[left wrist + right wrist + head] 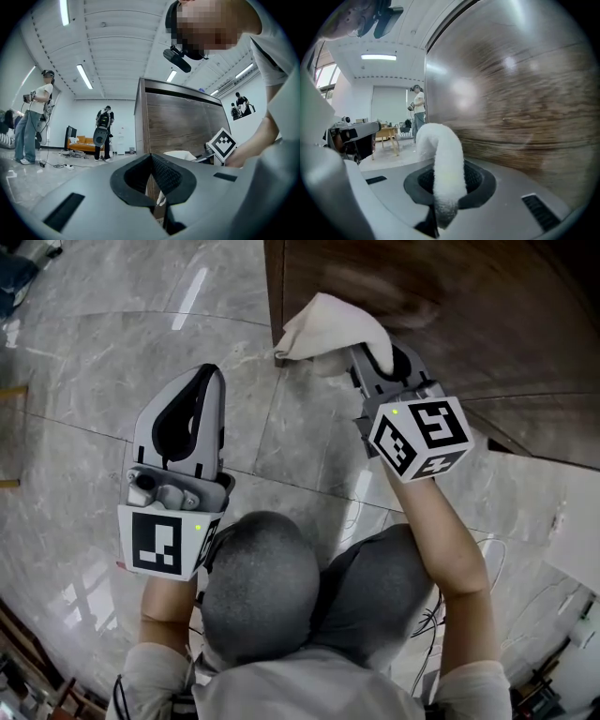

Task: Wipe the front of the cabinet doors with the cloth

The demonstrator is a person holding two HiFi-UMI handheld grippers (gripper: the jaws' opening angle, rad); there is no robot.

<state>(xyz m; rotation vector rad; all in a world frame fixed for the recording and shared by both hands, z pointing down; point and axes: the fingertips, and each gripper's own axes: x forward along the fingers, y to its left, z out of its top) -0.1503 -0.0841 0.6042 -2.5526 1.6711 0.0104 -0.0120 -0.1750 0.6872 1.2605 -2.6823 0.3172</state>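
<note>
We hold the cloth (328, 326) against the cabinet door (450, 306) near its outer edge, clamped in our right hand-held gripper (380, 362), arm stretched forward. Wiping appears under way; how much of the front is done we cannot tell. Our left hand-held gripper (199, 390), closed and empty, hangs apart above the floor (84, 352).

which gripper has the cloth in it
The right gripper: its jaws are shut on the white cloth at the brown cabinet door. The left gripper is shut on nothing, over the floor.
</note>
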